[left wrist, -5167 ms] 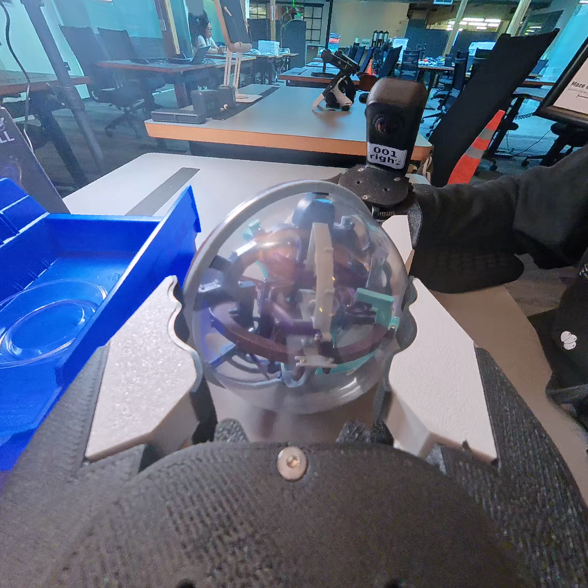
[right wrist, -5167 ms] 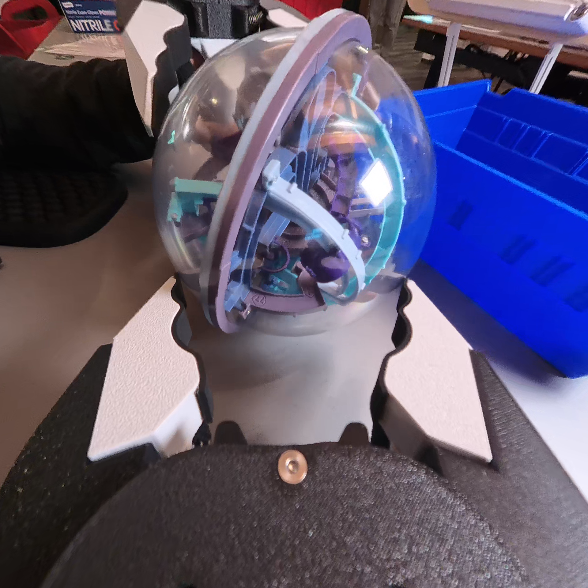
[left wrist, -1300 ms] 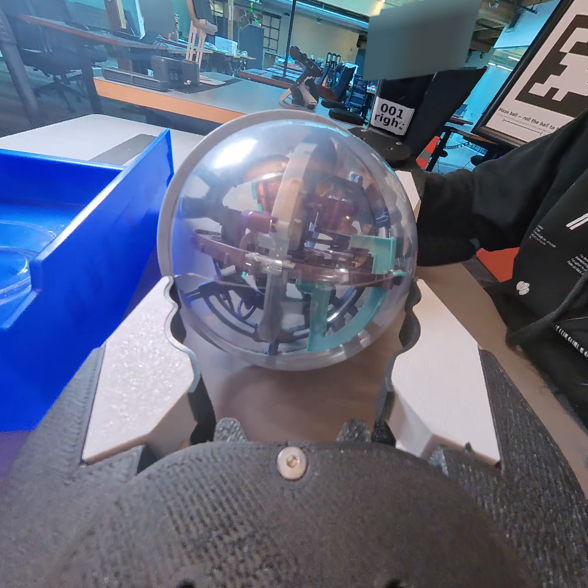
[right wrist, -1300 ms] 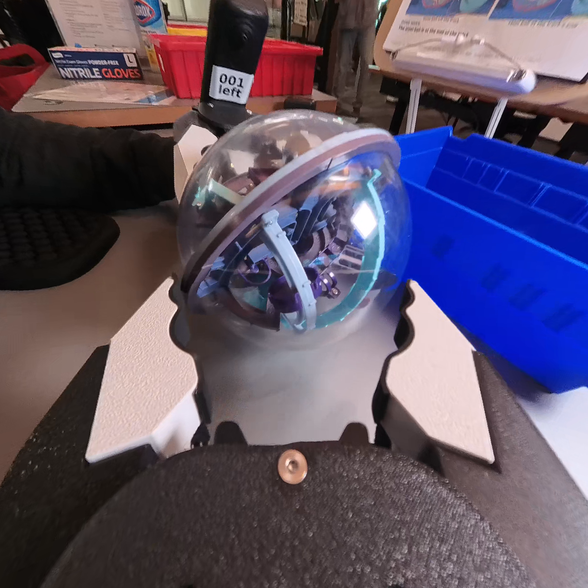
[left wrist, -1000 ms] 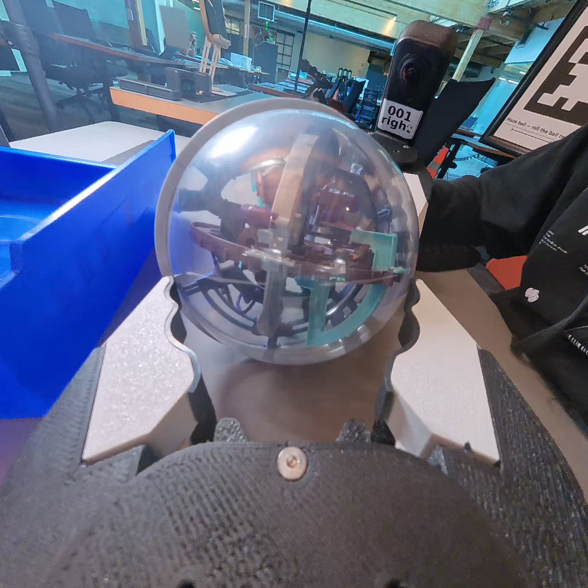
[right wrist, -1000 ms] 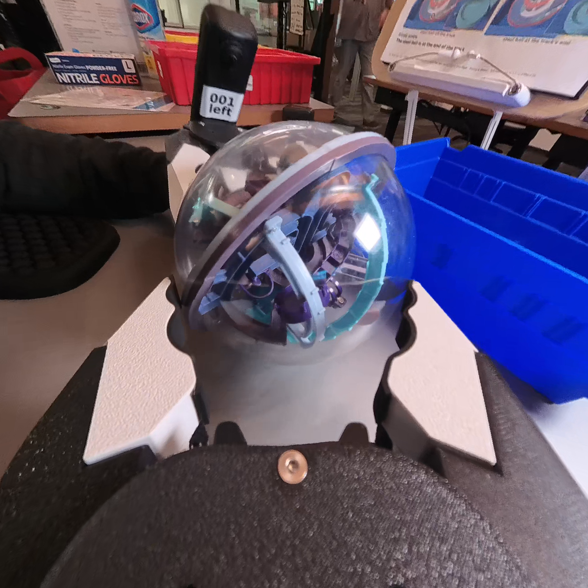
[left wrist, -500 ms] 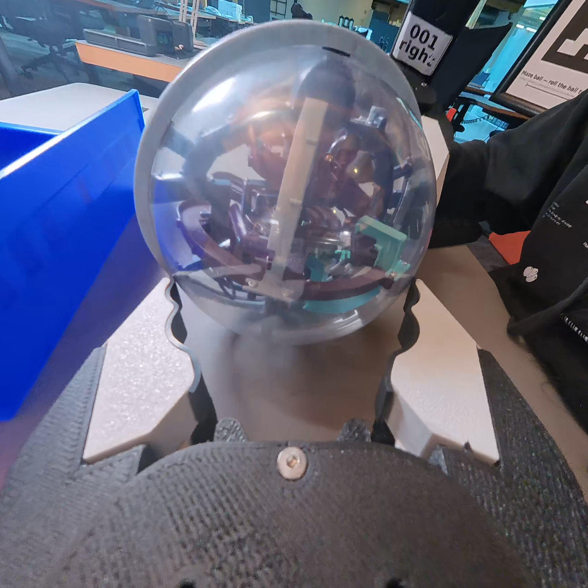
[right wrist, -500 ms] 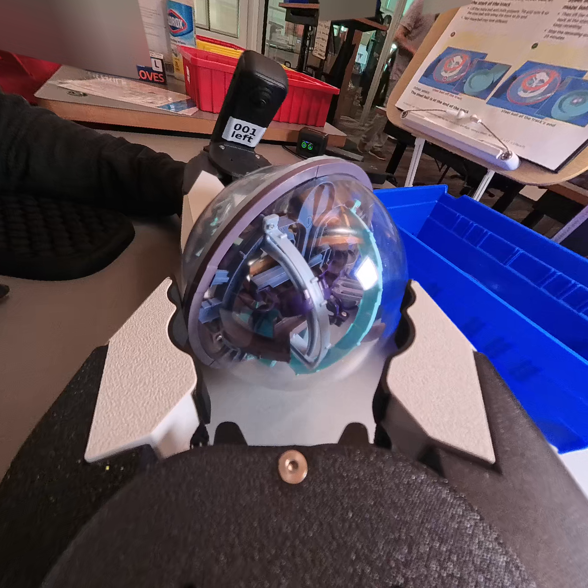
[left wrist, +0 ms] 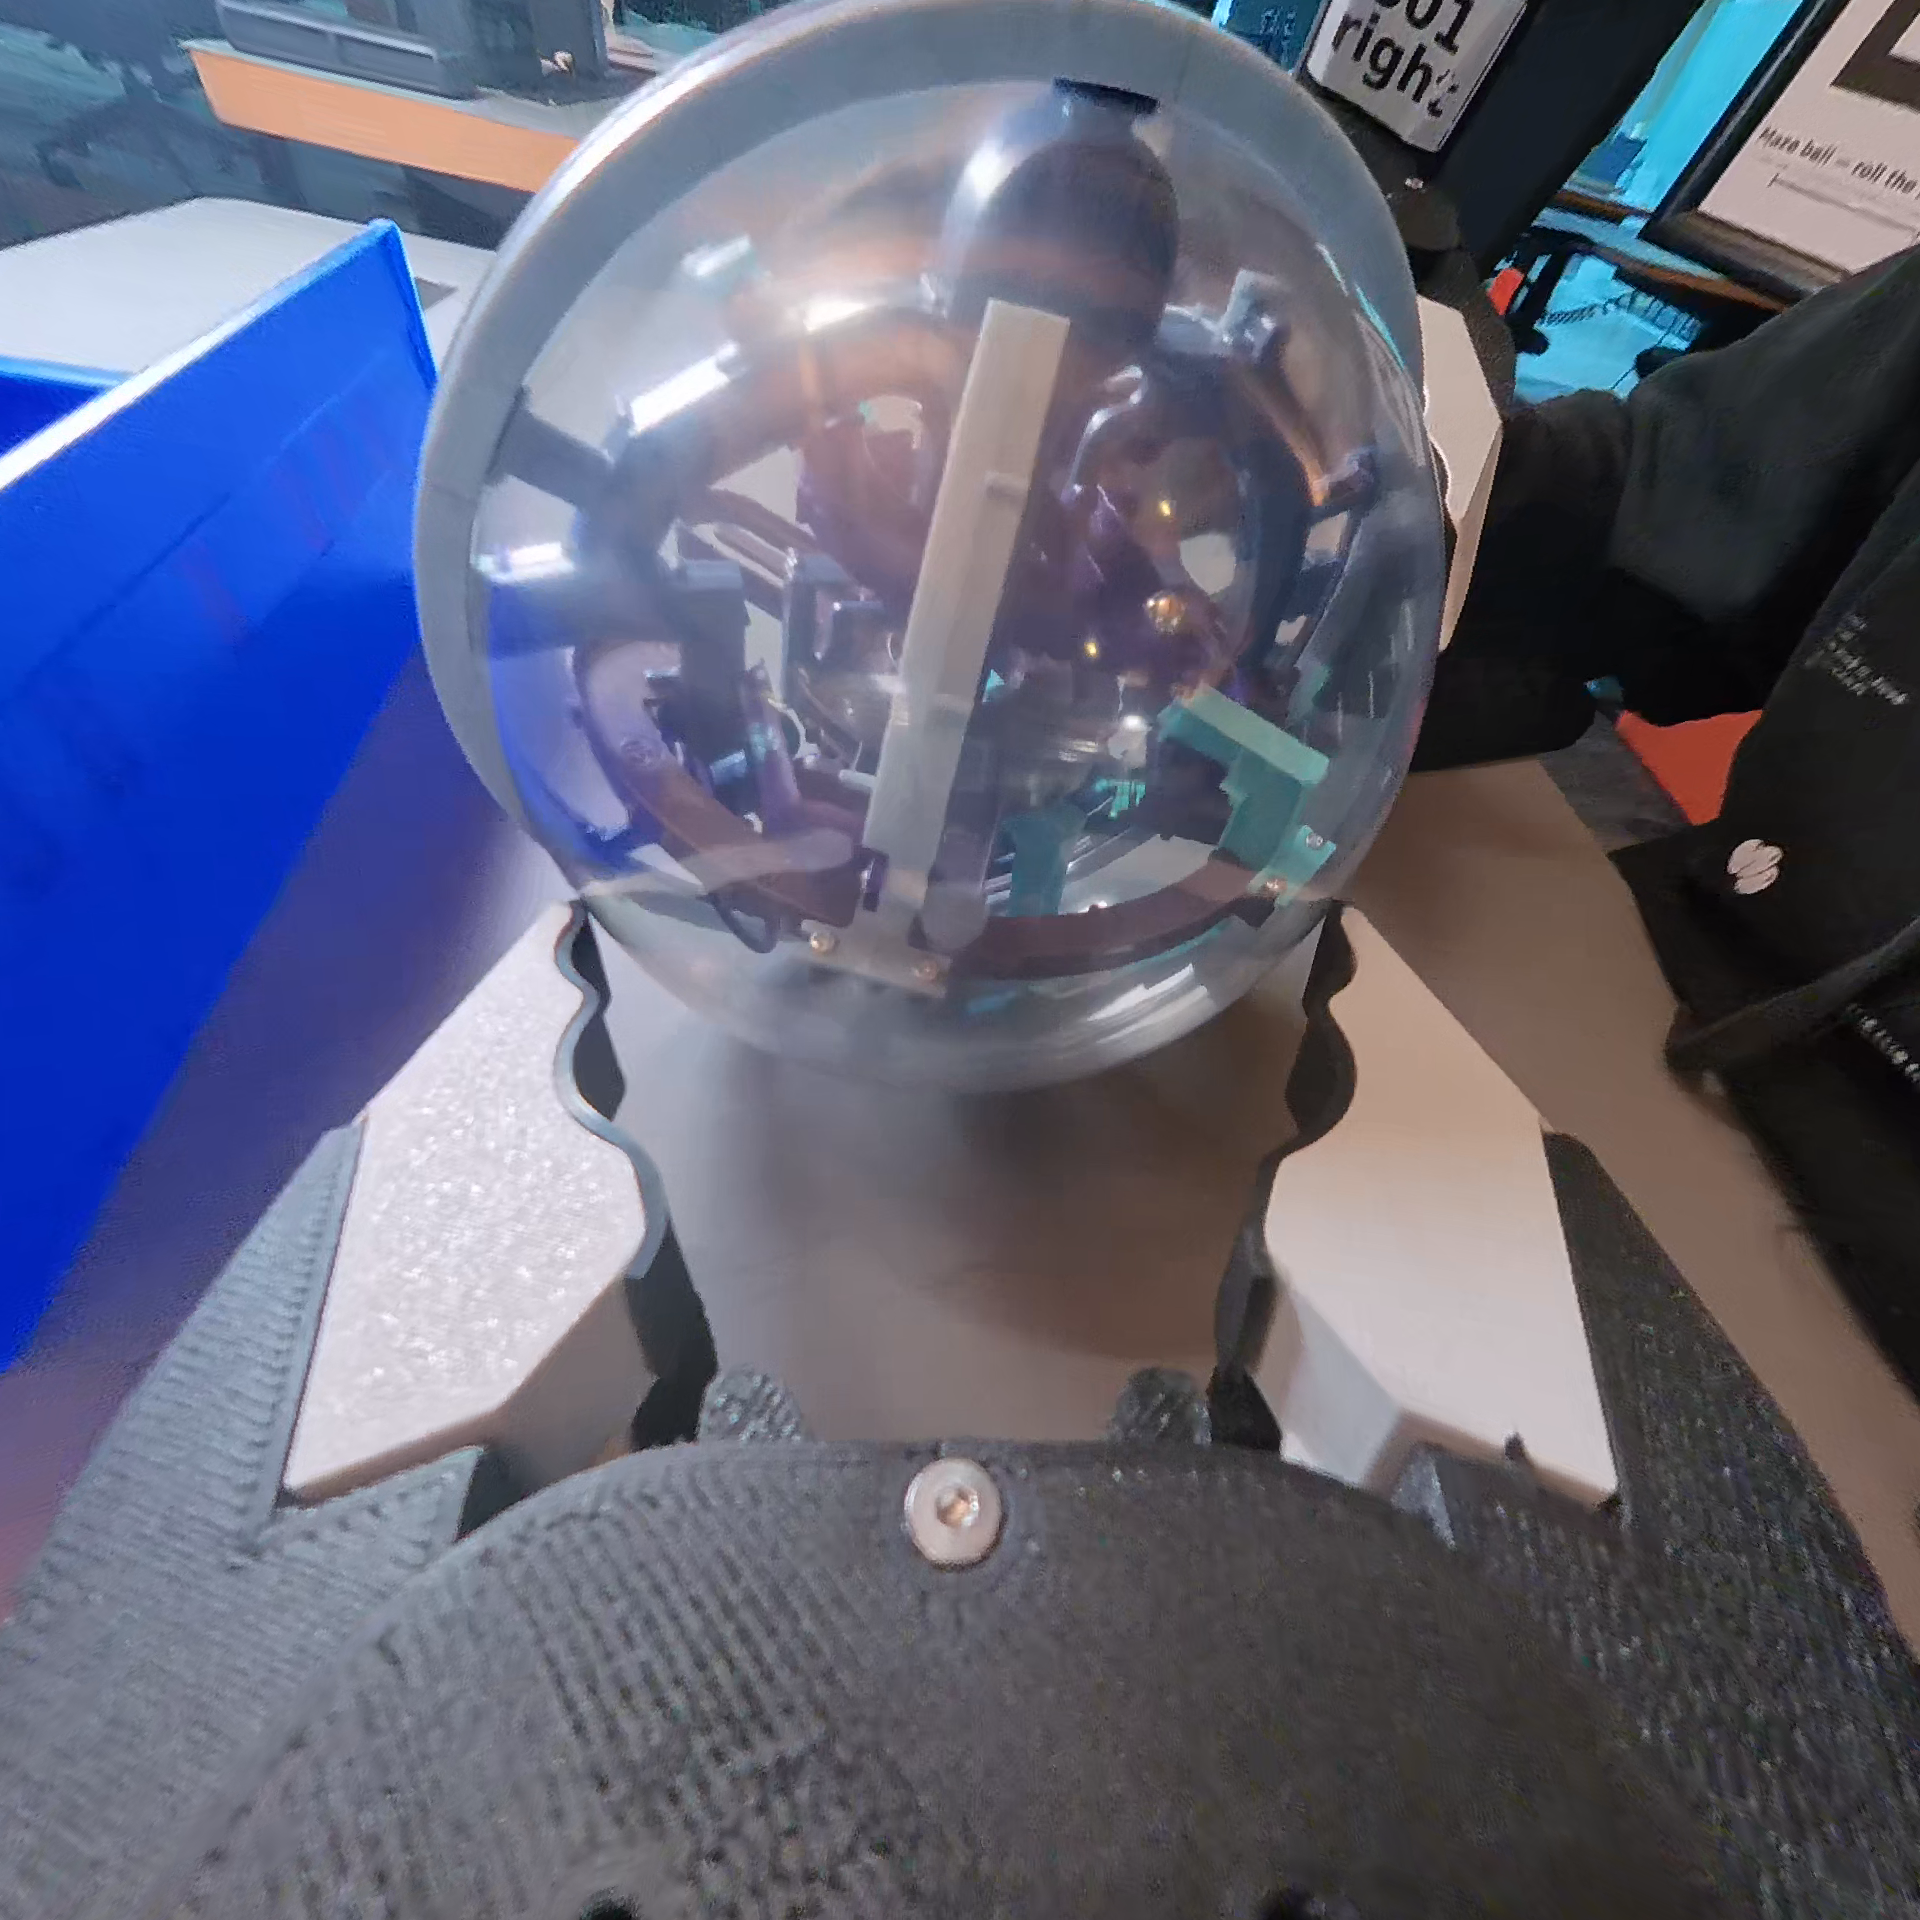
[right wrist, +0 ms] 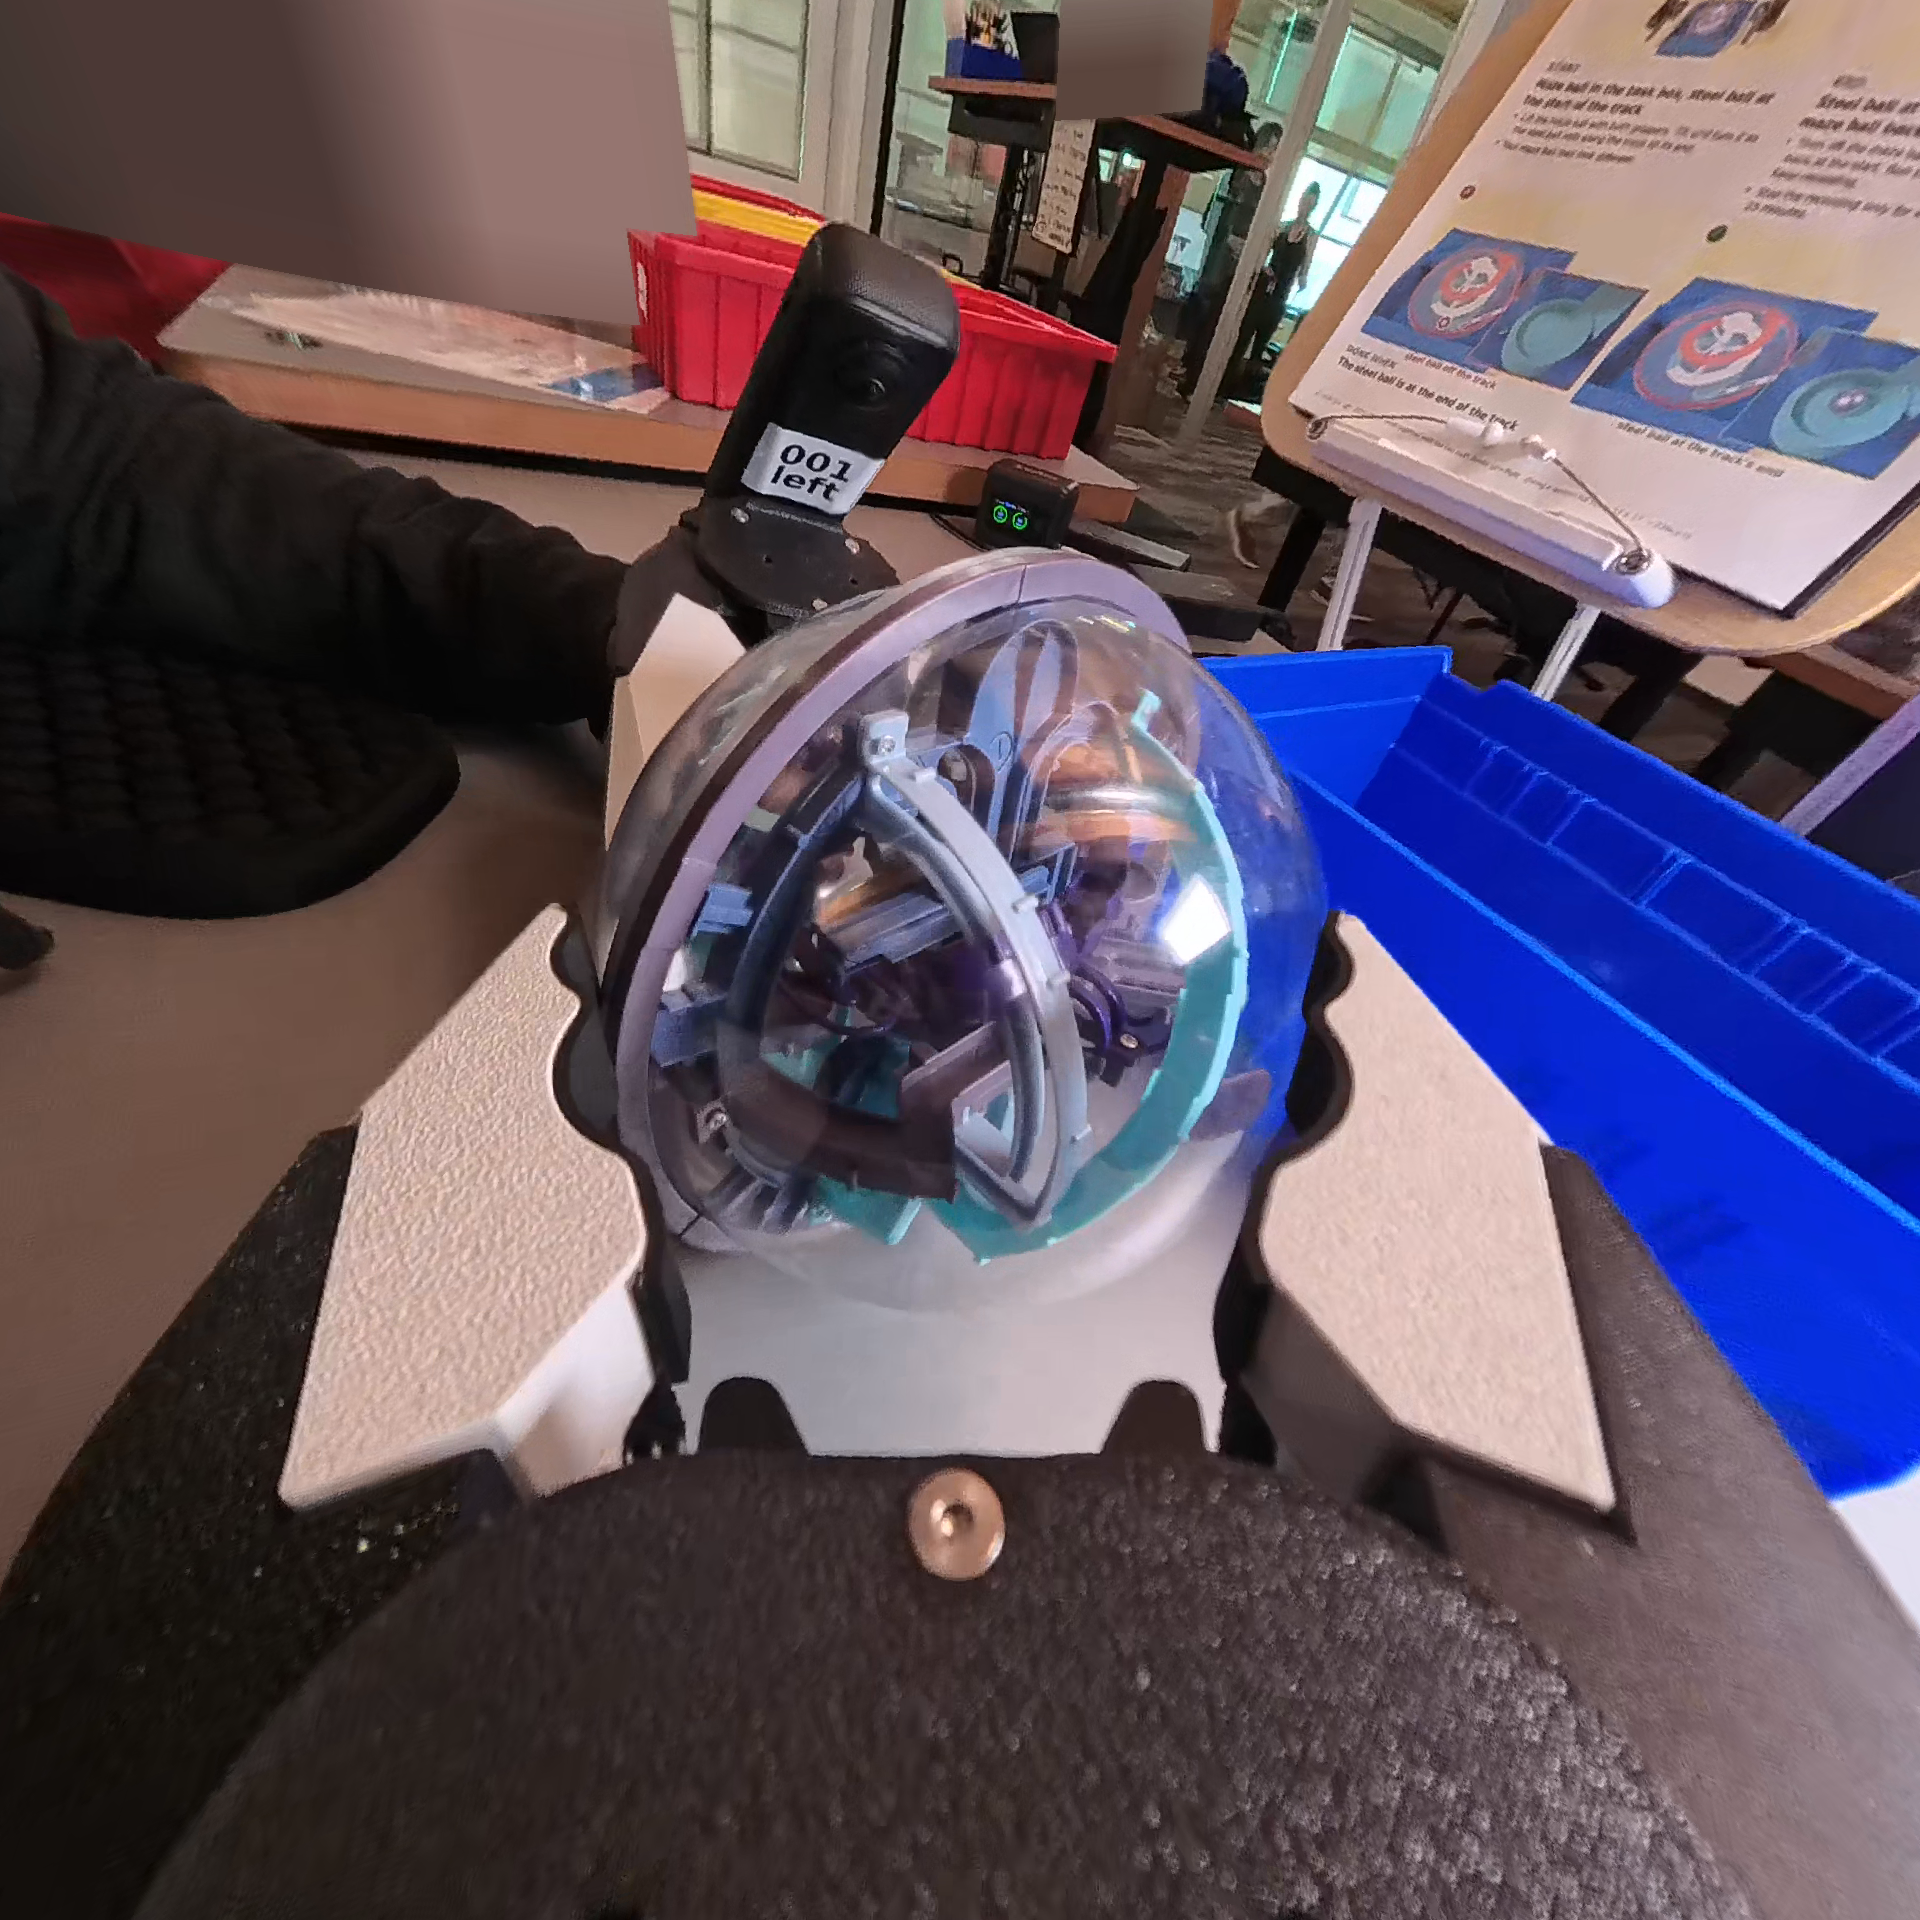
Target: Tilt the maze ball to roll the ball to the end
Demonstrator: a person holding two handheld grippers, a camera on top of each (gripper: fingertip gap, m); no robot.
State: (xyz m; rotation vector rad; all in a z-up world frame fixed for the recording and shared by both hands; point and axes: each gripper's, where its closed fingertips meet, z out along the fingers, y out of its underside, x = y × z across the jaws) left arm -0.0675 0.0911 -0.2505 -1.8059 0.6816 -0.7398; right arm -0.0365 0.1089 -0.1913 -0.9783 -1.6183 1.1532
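Note:
The maze ball (left wrist: 935, 540) is a clear sphere with a grey seam ring and brown, teal and purple tracks inside. It is held above the table between both grippers. My left gripper (left wrist: 951, 935) has its white fingers (left wrist: 488, 1195) against the ball's lower sides. My right gripper (right wrist: 951, 935) grips the same ball (right wrist: 956, 935) from the opposite side, with the seam ring tilted to the upper left. Each view shows the other gripper's black camera behind the ball: the right gripper's (left wrist: 1392, 62) and the left gripper's (right wrist: 831, 384). I cannot pick out the small steel ball inside.
A blue bin (left wrist: 208, 582) stands close beside the ball, on the right in the right wrist view (right wrist: 1662, 935). A person's black sleeves (left wrist: 1662, 520) (right wrist: 260, 540) reach over the beige table (right wrist: 208, 1039). An instruction board (right wrist: 1662, 312) and a red bin (right wrist: 790, 301) stand behind.
The ball has been turned and tipped between the two grippers. Its seam ring and inner tracks have rotated. It now sits higher and closer in the left wrist view, lower in the right.

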